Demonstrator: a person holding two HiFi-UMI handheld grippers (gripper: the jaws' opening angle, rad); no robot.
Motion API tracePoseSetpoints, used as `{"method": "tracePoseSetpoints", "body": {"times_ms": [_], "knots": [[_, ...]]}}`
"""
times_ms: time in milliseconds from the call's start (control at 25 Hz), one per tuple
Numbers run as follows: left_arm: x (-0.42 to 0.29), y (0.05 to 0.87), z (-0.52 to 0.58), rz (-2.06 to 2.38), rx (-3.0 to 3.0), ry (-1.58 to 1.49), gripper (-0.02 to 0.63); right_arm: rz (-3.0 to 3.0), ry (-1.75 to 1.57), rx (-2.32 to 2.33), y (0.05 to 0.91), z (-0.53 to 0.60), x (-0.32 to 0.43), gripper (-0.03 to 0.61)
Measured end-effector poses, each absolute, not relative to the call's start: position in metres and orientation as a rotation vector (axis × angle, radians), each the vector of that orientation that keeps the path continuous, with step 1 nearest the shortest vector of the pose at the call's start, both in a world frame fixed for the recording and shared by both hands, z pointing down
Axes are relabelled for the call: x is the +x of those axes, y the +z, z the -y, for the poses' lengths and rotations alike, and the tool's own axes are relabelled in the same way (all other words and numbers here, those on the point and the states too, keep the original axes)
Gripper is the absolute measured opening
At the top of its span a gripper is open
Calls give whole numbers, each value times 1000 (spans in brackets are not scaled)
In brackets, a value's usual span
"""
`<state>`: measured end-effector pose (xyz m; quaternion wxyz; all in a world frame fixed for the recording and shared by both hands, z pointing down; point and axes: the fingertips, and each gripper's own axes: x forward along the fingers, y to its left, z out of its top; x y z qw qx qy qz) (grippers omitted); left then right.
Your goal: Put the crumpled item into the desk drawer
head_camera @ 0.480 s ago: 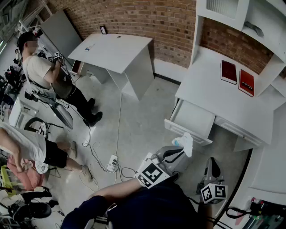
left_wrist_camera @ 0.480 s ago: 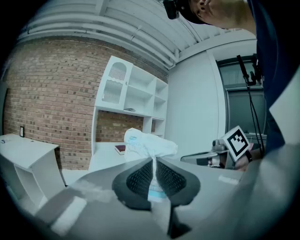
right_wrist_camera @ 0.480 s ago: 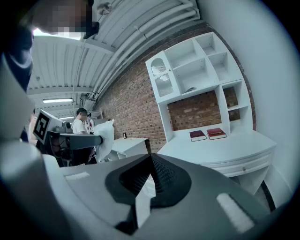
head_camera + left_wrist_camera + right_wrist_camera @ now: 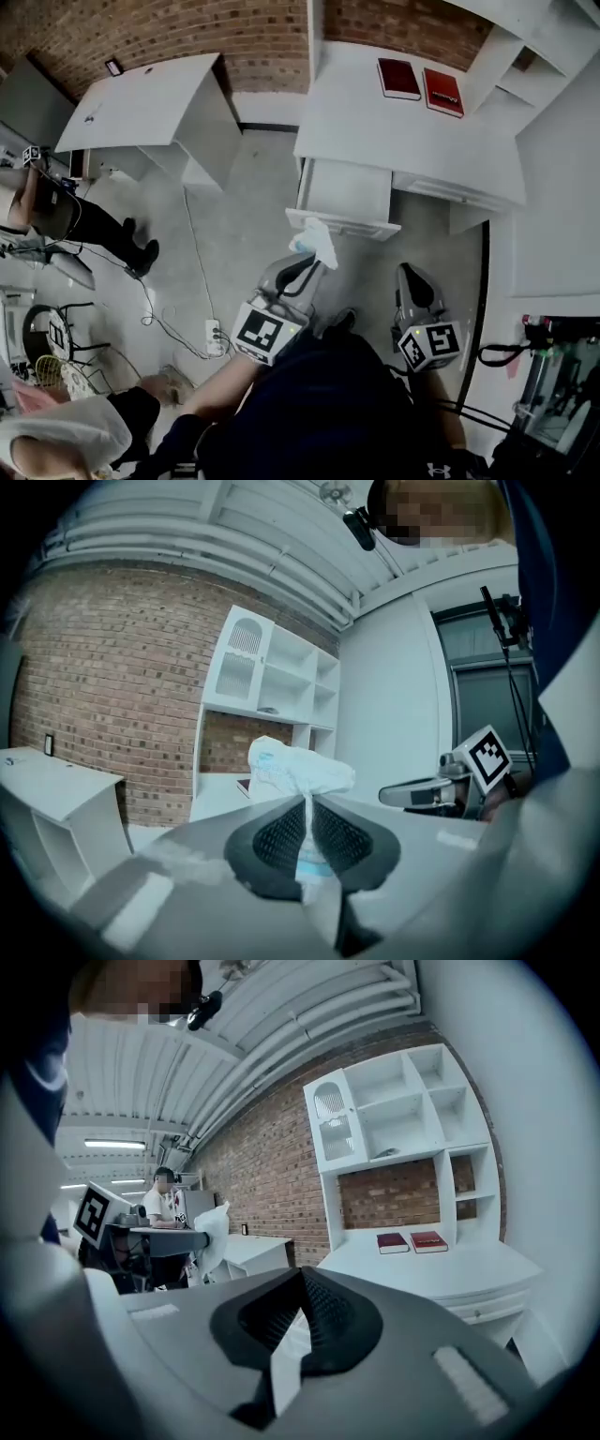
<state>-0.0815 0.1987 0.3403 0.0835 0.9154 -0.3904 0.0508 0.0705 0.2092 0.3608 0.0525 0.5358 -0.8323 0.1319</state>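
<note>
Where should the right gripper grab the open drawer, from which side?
Take the front panel by its top edge, right half, from above. The drawer is pulled out and its front is a thin upright board, no handle visible, so that rim is what jaws can pinch. The left gripper holds the wad by the left end; keep right of it. The right gripper is shut: open first.

Well ahead of the left gripper (image 4: 314, 264) we see two red books (image 4: 399, 79) lying side by side, with a brick wall (image 4: 187, 33) beyond them; ahead and to its left stands a white table (image 4: 141, 103); just left of it a power strip (image 4: 215, 337) lies on the grey floor (image 4: 248, 197), a cable (image 4: 194, 246) running off towards that table; far left, a person (image 4: 66, 214) in dark trousers.
</note>
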Motion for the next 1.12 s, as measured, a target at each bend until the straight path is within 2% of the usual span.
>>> {"method": "tracePoseSetpoints", "body": {"times_ms": [240, 560, 720, 1120], "knots": [[-76, 349, -194, 1119, 2780, 177, 23, 2491, 415, 1721, 356, -209, 87, 3], [-124, 356, -184, 1074, 2732, 142, 23, 2416, 401, 1773, 352, -203, 50, 2], [-148, 372, -177, 1047, 2685, 224, 23, 2384, 391, 1792, 353, -200, 36, 2], [-151, 377, -152, 1001, 2738, 154, 23, 2328, 427, 1847, 362, -188, 35, 3]]}}
